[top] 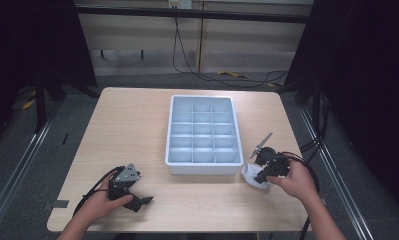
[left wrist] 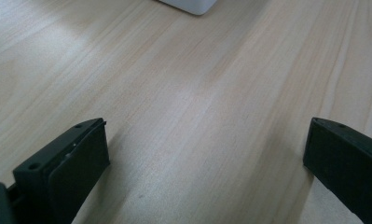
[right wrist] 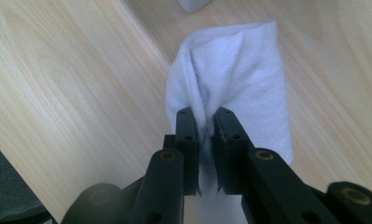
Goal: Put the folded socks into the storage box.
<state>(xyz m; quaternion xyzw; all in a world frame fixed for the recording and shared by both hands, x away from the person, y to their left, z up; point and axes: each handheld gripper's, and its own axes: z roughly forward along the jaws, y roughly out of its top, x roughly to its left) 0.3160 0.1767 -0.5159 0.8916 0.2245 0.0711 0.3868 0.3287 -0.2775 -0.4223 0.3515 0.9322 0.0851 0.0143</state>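
A white cloth (right wrist: 239, 79) lies on the wooden table, right of the tray's near right corner; from above the cloth (top: 251, 176) shows beside my right hand. My right gripper (right wrist: 205, 116) is shut on a pinched fold of it, the fabric bunching up between the two black pads. My left gripper (top: 137, 202) rests low at the table's near left, held in the left hand. Its jaws stand wide apart over bare wood in the left gripper view, with the left gripper (left wrist: 207, 149) holding nothing.
A pale blue tray (top: 204, 169) with several empty compartments stands in the middle of the table (top: 132, 125). Its corner (left wrist: 193, 5) shows at the top of the left gripper view. Cables trail off both grippers; dark floor and rails flank the table.
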